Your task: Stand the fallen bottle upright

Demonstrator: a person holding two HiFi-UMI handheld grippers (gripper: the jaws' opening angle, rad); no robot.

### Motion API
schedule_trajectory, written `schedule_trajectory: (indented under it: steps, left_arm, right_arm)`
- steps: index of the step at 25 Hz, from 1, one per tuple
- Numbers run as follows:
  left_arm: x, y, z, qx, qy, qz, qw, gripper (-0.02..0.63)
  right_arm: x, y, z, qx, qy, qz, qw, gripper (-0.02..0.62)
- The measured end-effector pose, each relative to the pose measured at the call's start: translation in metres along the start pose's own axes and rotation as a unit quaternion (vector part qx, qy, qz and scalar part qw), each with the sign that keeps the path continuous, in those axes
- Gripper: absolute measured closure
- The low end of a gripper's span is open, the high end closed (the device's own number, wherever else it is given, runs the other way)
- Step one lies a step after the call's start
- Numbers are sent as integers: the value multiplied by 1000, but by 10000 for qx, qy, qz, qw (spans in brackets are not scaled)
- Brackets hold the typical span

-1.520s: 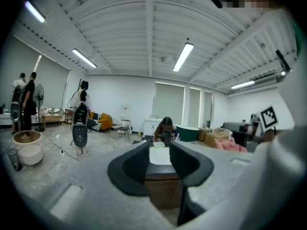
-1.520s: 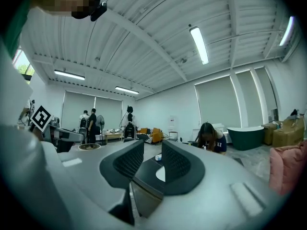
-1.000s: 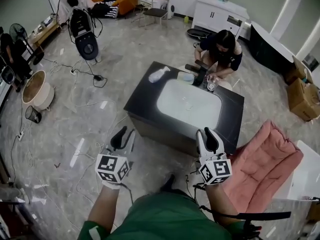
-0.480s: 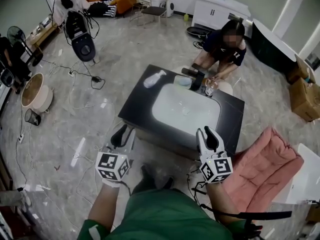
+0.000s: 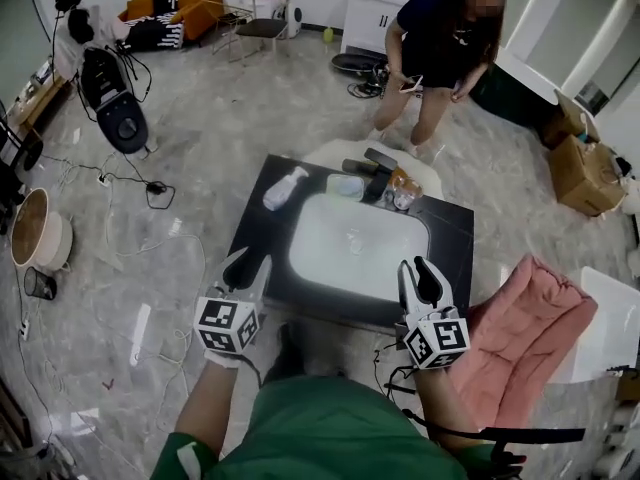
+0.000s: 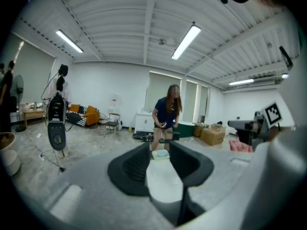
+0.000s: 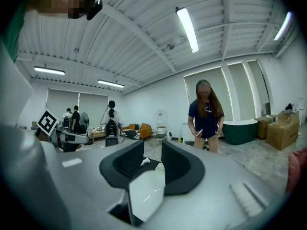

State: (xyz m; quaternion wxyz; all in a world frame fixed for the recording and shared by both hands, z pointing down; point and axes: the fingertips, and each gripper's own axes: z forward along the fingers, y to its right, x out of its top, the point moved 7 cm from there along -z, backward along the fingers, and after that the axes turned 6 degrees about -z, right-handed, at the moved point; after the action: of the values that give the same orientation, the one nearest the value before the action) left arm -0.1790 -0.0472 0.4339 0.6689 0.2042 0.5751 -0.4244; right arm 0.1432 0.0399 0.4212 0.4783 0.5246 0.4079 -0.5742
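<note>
"Grey stone floor (image 5: 200, 118) all round with cables (image 5: 120, 183) trailing over it, and in the middle a black counter (image 5: 455, 236) with a white basin (image 5: 350, 248) sunk into it. How are the arms held?"

"Both forearms reach forward side by side from the green-clad body and end at the counter's near side. Each hand points its gripper almost level, tipped slightly down."

"And the jaws?"

"The left gripper (image 5: 248, 266) is at the counter's near left corner. Its jaws stand a narrow gap apart and grip nothing; its own view shows only the basin through the gap. The right gripper (image 5: 417, 271) is over the counter's near edge, right of the basin, also slightly parted and empty."

"Where's the bottle?"

"The white spray bottle (image 5: 284, 188) lies on its side at the counter's far left corner, just left of the basin. It's clear of both grippers, and nearer the left one."

"Anything else around the counter?"

"A clear glass (image 5: 405, 193) and a pale blue dish (image 5: 345, 183) sit along its far edge, and a person (image 5: 440, 48) stands beyond that. A pink cushion (image 5: 520, 328) lies off its right side."
</note>
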Motion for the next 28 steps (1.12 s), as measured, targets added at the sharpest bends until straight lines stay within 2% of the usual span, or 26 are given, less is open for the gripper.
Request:
schedule_trajectory:
  steps: [6, 14, 21, 28]
  left_arm:
    - [28, -72, 65, -353, -105, 25, 9993, 479]
    - [38, -129, 146, -700, -329, 152, 9969, 479]
    - [29, -149, 209, -738, -614, 337, 9948, 479]
    - [16, -144, 271, -683, -1058, 666, 9898, 479]
  right_arm:
    - [12, -14, 63, -389, -122, -55, 9992, 495]
    - [6, -22, 105, -847, -379, -11, 9957, 495]
    - [-12, -4, 121, -1046, -544, 124, 9929, 495]
    - [-29, 29, 140, -1044, -579, 410, 9920, 495]
